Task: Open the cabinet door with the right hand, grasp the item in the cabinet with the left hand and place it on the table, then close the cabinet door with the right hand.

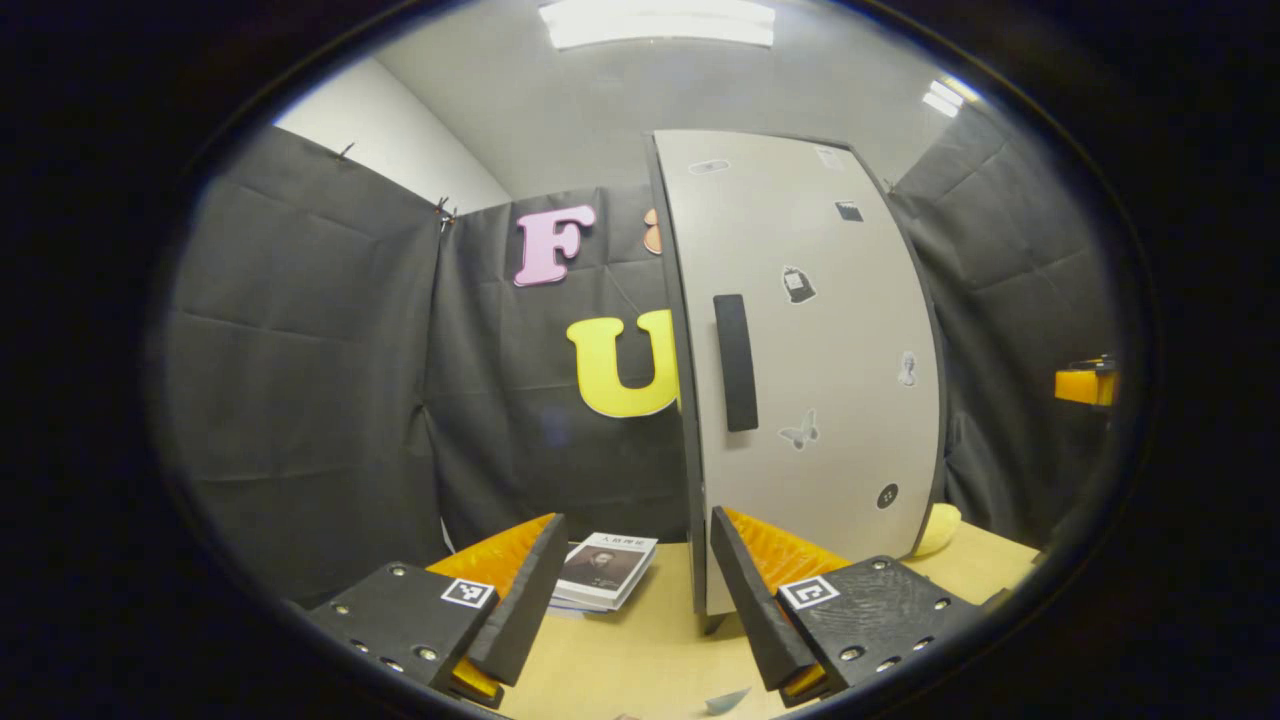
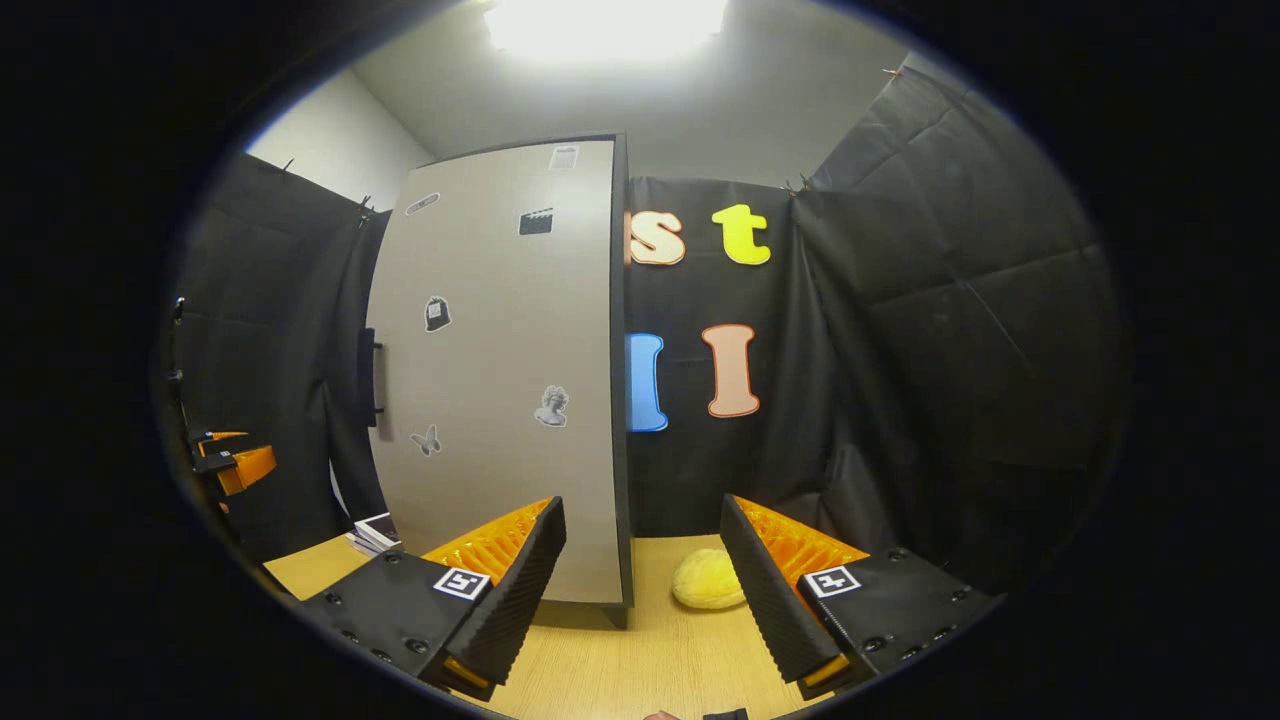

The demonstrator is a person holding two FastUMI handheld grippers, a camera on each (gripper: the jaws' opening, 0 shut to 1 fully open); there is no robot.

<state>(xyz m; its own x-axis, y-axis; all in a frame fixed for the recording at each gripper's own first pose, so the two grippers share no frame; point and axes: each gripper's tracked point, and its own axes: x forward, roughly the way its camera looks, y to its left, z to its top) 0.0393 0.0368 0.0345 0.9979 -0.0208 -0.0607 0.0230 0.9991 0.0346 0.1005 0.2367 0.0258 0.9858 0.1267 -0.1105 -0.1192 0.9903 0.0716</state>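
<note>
Left gripper view: we held both grippers, left gripper [image 1: 630, 590] and right gripper [image 2: 640, 585], apart and empty before the tall grey cabinet's shut door [image 1: 810, 350]; we judged opening pending, right reaching its black bar handle [image 1: 735, 362].

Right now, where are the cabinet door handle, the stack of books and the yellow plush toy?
Cabinet door handle [image 1: 735, 362]: left gripper view, middle of the dark vertical bar.
Stack of books [image 1: 606, 568]: left gripper view, top book's cover.
Yellow plush toy [image 2: 706, 580]: right gripper view, middle of its rounded body.
</note>
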